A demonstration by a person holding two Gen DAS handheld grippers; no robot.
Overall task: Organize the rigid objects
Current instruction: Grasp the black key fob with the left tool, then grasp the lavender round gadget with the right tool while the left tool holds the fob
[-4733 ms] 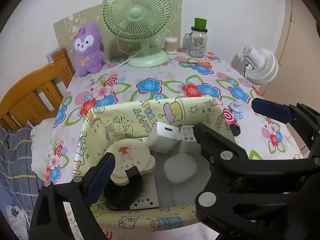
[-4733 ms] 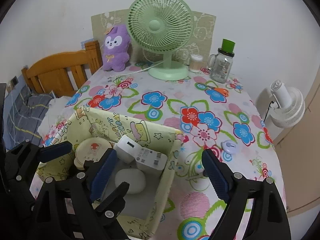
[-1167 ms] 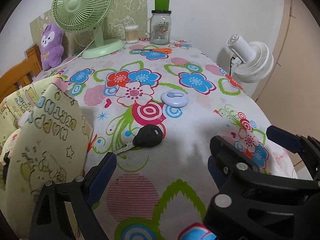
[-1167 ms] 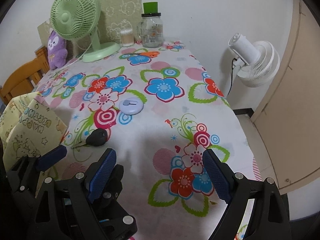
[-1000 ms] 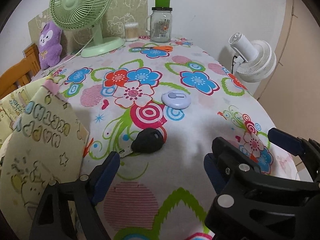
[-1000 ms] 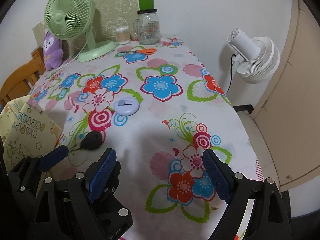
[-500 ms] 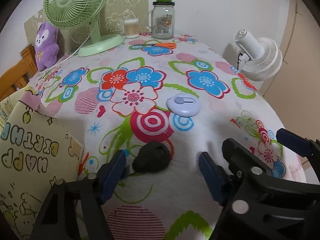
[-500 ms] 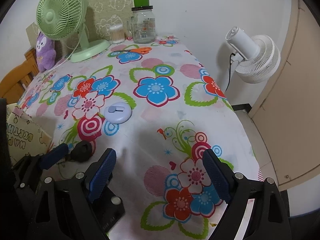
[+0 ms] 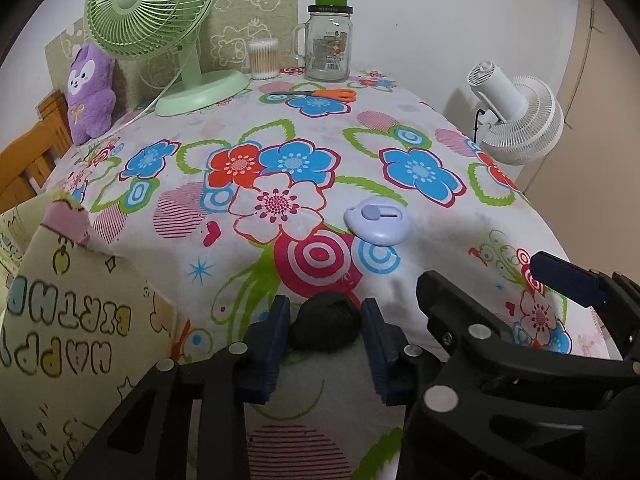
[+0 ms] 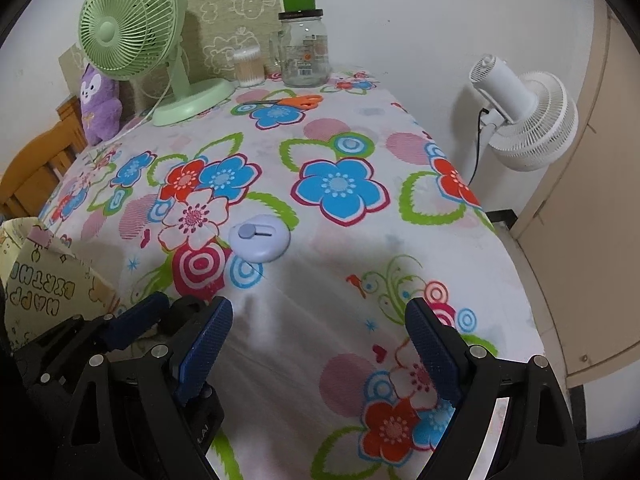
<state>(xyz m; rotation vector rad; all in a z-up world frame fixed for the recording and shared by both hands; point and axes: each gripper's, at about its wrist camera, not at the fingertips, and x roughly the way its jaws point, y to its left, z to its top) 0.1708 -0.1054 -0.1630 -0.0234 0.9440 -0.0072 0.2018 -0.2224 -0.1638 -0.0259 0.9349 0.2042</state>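
A black car key (image 9: 325, 326) lies on the flowered tablecloth. My left gripper (image 9: 323, 322) has its two blue pads on either side of the key, touching or almost touching it. A round lilac tape measure (image 9: 378, 220) lies further back; it also shows in the right wrist view (image 10: 259, 237). My right gripper (image 10: 318, 350) is open and empty over the cloth, right of the left gripper (image 10: 160, 316). The yellow cartoon-print storage box (image 9: 60, 320) stands at the left.
At the back stand a green desk fan (image 9: 160, 32), a purple plush toy (image 9: 90, 96), a cotton swab jar (image 9: 263, 60), a glass mug jar (image 9: 328, 44) and orange scissors (image 9: 324, 94). A white floor fan (image 9: 516, 120) stands beyond the table's right edge.
My left gripper has moved forward and down onto the black key and its jaws have narrowed around it. My right gripper has stayed open and drifted slightly.
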